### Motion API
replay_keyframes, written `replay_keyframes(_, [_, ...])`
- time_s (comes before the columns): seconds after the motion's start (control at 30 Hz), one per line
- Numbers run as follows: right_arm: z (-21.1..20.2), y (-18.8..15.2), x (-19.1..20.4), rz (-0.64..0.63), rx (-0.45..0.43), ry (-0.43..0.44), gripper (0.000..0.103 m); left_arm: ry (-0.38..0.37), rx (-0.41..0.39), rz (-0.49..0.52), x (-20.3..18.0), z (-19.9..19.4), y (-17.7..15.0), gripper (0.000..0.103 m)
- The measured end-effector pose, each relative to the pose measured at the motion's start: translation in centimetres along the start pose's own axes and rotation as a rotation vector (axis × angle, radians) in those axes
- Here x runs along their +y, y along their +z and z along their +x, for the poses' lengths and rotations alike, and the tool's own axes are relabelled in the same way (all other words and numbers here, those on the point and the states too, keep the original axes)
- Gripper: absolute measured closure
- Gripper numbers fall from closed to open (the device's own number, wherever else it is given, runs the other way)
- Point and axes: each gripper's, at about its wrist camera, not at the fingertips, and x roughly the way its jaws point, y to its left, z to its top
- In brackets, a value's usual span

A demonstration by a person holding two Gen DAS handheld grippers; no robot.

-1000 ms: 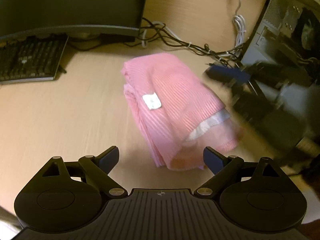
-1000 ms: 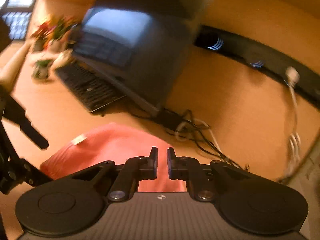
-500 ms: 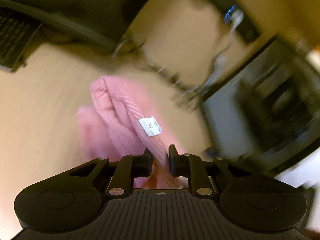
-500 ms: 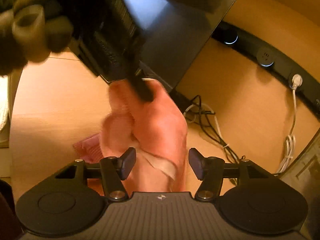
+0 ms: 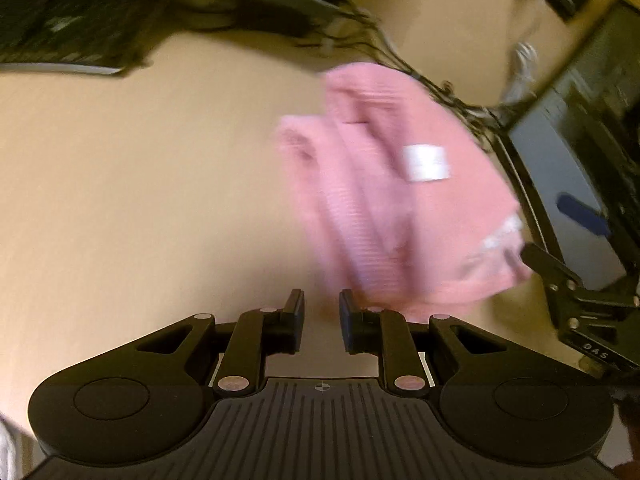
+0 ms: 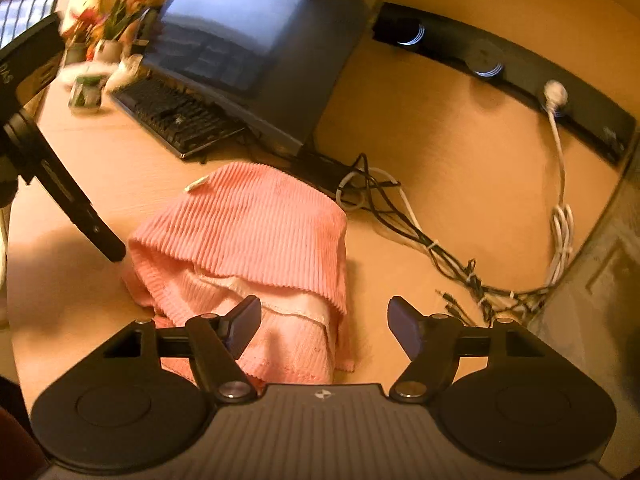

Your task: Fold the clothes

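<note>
A pink ribbed garment point(image 6: 248, 236) lies folded in a bundle on the wooden desk, with a white label point(image 5: 426, 162) on top. It also shows in the left wrist view point(image 5: 392, 200), blurred. My left gripper point(image 5: 321, 322) sits just left of the bundle's near edge; its jaws are nearly closed with a narrow gap and nothing between them. My right gripper point(image 6: 324, 322) is open and empty, hovering over the bundle's near end. The right gripper shows at the right edge of the left wrist view point(image 5: 576, 292). The left gripper shows at the left of the right wrist view point(image 6: 60, 188).
A monitor point(image 6: 248, 48) and keyboard point(image 6: 176, 116) stand behind the garment. A tangle of cables point(image 6: 400, 216) lies to its right. A computer case point(image 5: 572, 160) stands at the right. A flower pot point(image 6: 100, 36) is at the far left. A power strip point(image 6: 500, 64) runs along the wall.
My left gripper has let go of the garment and pulled back to the left. The garment has dropped into a bundle on the desk. My right gripper stays open above it.
</note>
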Motion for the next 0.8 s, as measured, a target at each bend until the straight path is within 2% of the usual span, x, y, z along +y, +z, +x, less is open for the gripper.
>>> replay_keyframes(0.07, [0.0, 0.4, -0.7, 0.081, -0.013, 0.027, 0.034, -0.082, -0.029, -0.040, 0.9, -1.5, 0.7, 0.072])
replay_keyframes(0.13, [0.4, 0.9, -1.5, 0.171, -0.016, 0.053, 0.034, -0.160, -0.074, -0.064, 0.6, -2.5, 1.9, 0.042])
replay_keyframes(0.17, [0.8, 1.2, -1.9, 0.215, -0.013, 0.062, 0.034, -0.198, -0.097, -0.076, 0.4, -3.0, 2.5, 0.036])
replay_keyframes(0.2, [1.3, 1.4, -2.1, 0.246, -0.009, 0.064, 0.034, -0.234, -0.119, -0.088, 0.2, -3.4, 3.1, 0.026])
replay_keyframes(0.3, [1.6, 1.4, -1.8, 0.274, -0.003, 0.057, 0.034, -0.268, -0.163, -0.110, -1.5, -2.1, 5.7, 0.010])
replay_keyframes(0.4, [1.8, 1.0, -1.6, 0.288, 0.027, 0.043, 0.034, -0.268, -0.184, -0.097, -3.2, 0.1, 7.5, 0.008])
replay_keyframes(0.6, [1.5, -0.1, -1.3, 0.323, 0.099, 0.004, 0.029, -0.107, -0.163, -0.036, -3.5, 4.5, 7.2, 0.013])
replay_keyframes(0.7, [1.7, -0.6, -1.3, 0.338, 0.142, -0.020, 0.027, -0.188, -0.225, -0.032, -3.1, 4.2, 6.5, 0.019])
replay_keyframes(0.8, [1.6, -0.9, -1.1, 0.338, 0.169, -0.033, 0.027, -0.201, -0.220, -0.054, -2.6, 4.8, 6.8, 0.016])
